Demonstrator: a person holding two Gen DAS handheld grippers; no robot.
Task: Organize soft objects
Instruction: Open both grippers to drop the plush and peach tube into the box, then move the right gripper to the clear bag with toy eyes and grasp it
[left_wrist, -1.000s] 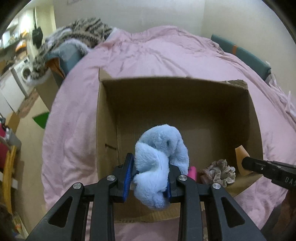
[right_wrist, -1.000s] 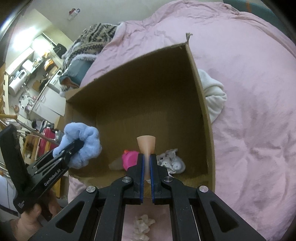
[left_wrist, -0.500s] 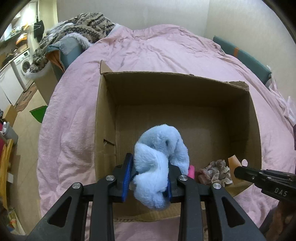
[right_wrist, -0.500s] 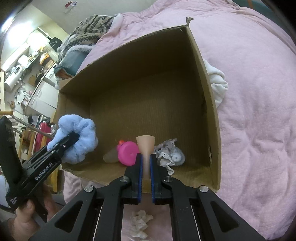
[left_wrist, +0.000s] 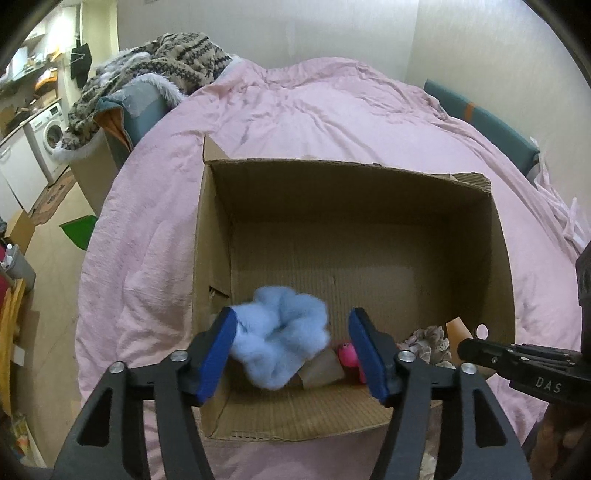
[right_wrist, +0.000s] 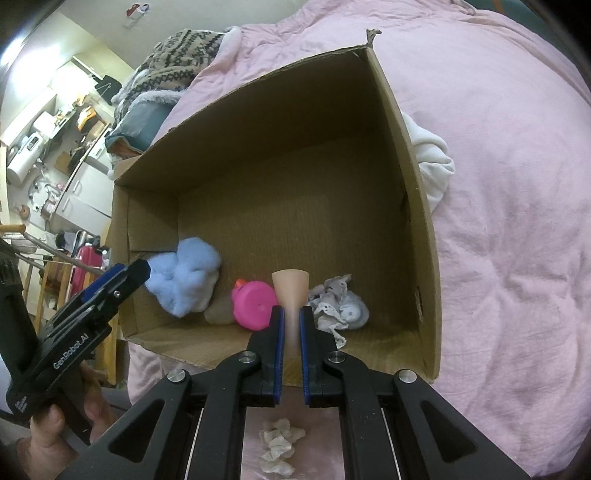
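Nearest the right wrist camera, a crumpled off-white scrap (right_wrist: 277, 448) lies on the pink bedcover (right_wrist: 509, 229) between the tool's arms. Just beyond it, the right claw (right_wrist: 291, 325) is pressed nearly together, pinching a peach-coloured flexible piece (right_wrist: 290, 290) that stands up over the near edge of the cardboard box (right_wrist: 413, 192).

In the left wrist view, the left claw (left_wrist: 293, 350) is spread wide over the near wall of the same box (left_wrist: 498, 258). The fluffy light-blue scrunchie (left_wrist: 282, 347) sits between the blue pads but looks blurred; whether it still touches the left pad cannot be told. From the right wrist view the same scrunchie (right_wrist: 184, 282) is inside the box near its left wall, just past the tip of the left claw (right_wrist: 136, 275).

Along the near inside wall of the box, from left to right, lie a greyish piece (right_wrist: 218, 314), a bright pink toy (right_wrist: 253, 304) and a grey-and-white lacy scrunchie (right_wrist: 338, 308). The rest of the box floor is bare cardboard.

Beyond the right wall of the box, a white cloth (right_wrist: 432, 166) rests on the bedcover, touching the cardboard. Farther off, a patterned knit blanket (left_wrist: 166, 59) is heaped at the far left of the bed. A washing machine (left_wrist: 50, 133) stands in the room beyond.
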